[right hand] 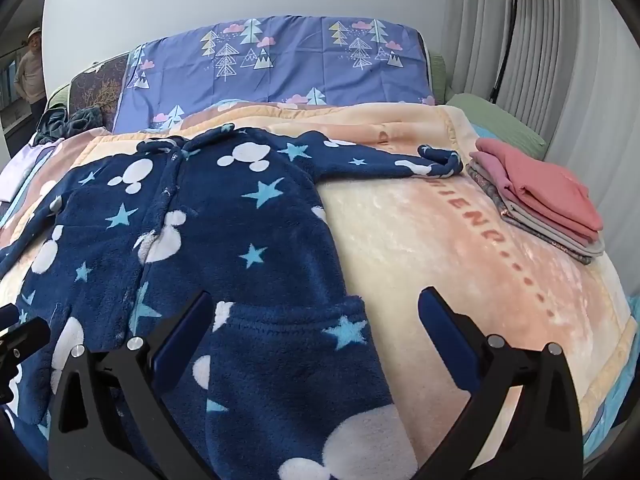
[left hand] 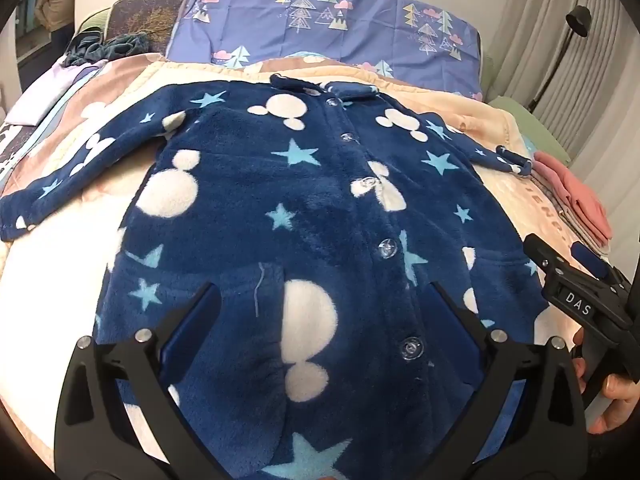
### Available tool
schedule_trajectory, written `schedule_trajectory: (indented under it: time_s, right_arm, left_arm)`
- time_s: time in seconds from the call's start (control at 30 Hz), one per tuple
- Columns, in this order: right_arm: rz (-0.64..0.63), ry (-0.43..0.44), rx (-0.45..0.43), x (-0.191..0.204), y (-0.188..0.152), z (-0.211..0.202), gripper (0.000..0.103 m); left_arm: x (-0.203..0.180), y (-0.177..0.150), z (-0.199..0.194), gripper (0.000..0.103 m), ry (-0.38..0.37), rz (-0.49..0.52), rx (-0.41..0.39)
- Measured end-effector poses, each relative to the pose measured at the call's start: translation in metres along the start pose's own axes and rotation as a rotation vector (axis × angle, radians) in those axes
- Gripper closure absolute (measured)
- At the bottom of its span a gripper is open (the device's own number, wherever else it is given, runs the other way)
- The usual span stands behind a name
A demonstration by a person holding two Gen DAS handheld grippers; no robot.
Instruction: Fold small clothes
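A small navy fleece jacket point(left hand: 320, 200) with white mouse heads and blue stars lies spread flat, buttoned, both sleeves out, on a peach blanket point(right hand: 460, 240). My left gripper point(left hand: 324, 300) hovers open over the jacket's lower front, nothing between its fingers. My right gripper point(right hand: 316, 308) stands open above the jacket point(right hand: 224, 220) at its lower right pocket and hem edge, also holding nothing. In the left wrist view the right gripper point(left hand: 576, 280) shows at the right edge, held by a hand point(left hand: 612, 396).
A stack of folded clothes point(right hand: 540, 196), pink on top, sits at the blanket's right side. A purple tree-print pillow point(right hand: 280, 64) lies at the head of the bed. Dark crumpled clothes point(right hand: 68, 120) lie far left. A person point(right hand: 32, 68) stands at the back left. A black lamp point(right hand: 508, 20) stands by the curtain.
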State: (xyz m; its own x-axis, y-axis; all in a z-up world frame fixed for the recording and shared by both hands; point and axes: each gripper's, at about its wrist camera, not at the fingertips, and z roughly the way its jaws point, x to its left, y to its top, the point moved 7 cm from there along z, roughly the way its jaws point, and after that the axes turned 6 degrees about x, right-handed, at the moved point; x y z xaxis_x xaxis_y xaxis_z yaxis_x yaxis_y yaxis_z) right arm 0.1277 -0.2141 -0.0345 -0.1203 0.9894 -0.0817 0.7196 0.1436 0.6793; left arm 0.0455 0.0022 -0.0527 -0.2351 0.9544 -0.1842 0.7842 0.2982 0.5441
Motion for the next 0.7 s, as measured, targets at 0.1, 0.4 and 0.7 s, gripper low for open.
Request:
schedule_trajectory:
  time_s: [0.1,0.4,0.7]
  right_arm:
    - [0.005,0.003,0.006,-0.001,-0.001,0.001,0.001]
    - [-0.004,0.018,-0.002,0.016,0.002,-0.013,0.001]
    - [-0.027,0.018,-0.001,0.026,0.005,-0.006,0.001]
  left_arm:
    - [0.001,-0.001,0.001,0.002,0.015,-0.006,0.004]
    - [0.016,-0.005,-0.013,0.002,-0.004,-0.02,-0.061]
    - [0.015,-0.005,-0.016,0.002,-0.016,-0.015,-0.069]
